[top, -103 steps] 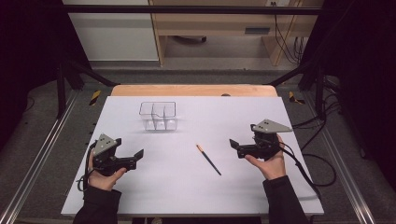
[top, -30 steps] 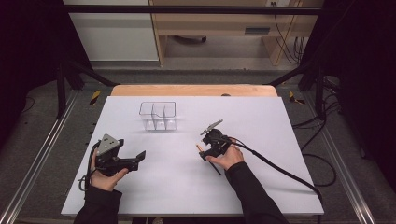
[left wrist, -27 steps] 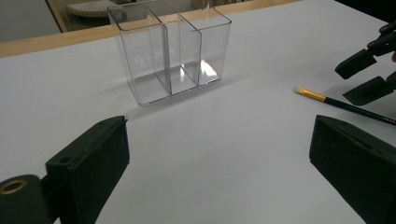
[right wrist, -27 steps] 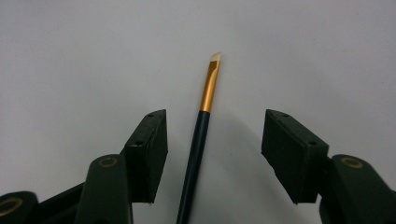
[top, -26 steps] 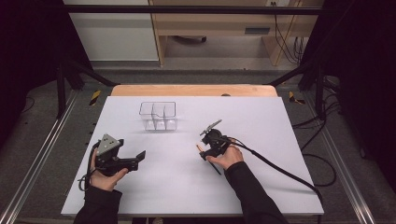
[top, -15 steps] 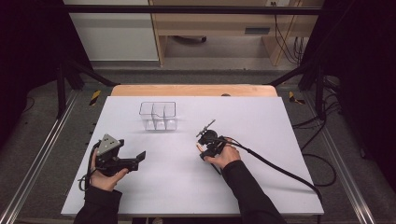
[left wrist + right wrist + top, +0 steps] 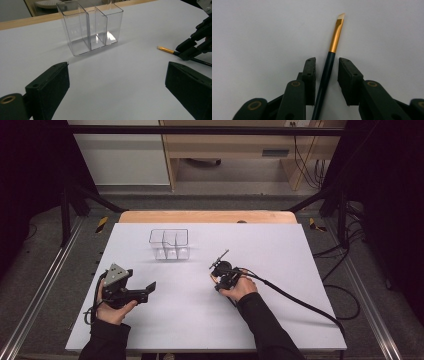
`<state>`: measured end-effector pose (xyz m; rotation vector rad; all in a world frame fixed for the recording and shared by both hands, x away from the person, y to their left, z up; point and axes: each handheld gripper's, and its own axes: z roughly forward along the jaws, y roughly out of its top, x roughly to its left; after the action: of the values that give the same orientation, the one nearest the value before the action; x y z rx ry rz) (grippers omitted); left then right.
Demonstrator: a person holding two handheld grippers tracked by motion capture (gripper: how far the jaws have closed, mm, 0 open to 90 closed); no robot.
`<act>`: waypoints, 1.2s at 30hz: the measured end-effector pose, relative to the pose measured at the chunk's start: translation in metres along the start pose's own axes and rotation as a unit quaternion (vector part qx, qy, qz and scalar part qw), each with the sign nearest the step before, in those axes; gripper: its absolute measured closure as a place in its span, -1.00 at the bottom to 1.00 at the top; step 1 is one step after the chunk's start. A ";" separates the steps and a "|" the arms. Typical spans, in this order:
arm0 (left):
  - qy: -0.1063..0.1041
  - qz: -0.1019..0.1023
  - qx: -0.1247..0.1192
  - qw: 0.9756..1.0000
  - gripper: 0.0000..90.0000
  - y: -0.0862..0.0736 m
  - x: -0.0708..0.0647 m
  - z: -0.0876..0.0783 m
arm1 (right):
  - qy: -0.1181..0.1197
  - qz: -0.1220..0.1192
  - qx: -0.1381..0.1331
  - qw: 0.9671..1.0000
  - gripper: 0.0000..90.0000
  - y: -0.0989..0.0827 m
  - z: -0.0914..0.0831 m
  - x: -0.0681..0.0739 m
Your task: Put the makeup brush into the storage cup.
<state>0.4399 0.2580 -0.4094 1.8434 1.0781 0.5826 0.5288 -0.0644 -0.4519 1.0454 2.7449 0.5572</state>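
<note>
The right gripper [image 7: 326, 68] points down at the white table [image 7: 280, 245], its jaws just closing around a slim black brush with a gold ferrule [image 7: 329, 62] lying there, pads not yet pressing. The left gripper [image 7: 117, 87] rests wide open near the clear plastic divided holder [image 7: 90, 27].

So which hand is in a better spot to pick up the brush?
The right. The right gripper already has the brush between its jaws, which have just been closing but are not yet pressing it. The left gripper sits apart from it, jaws wide.

clear divided holder [image 7: 169, 243], white table [image 7: 300, 250]
</note>
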 end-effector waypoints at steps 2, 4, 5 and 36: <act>0.000 0.000 0.000 1.000 -0.90 0.000 0.000 0.000 | 0.004 0.002 0.001 1.000 0.61 0.000 0.000 0.000; 0.000 0.000 0.000 1.000 -0.90 0.000 0.000 0.000 | 0.004 0.003 0.001 1.000 0.63 0.000 0.000 0.000; 0.000 0.000 0.000 1.000 -0.90 0.000 0.000 0.000 | 0.005 0.001 0.002 1.000 0.69 0.000 0.000 0.000; -0.002 0.001 0.008 1.000 -0.89 -0.001 0.000 0.002 | 0.017 -0.010 0.031 0.999 0.66 0.001 -0.003 -0.002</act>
<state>0.4411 0.2577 -0.4109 1.8585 1.0818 0.5727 0.5303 -0.0664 -0.4492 1.0289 2.8161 0.4949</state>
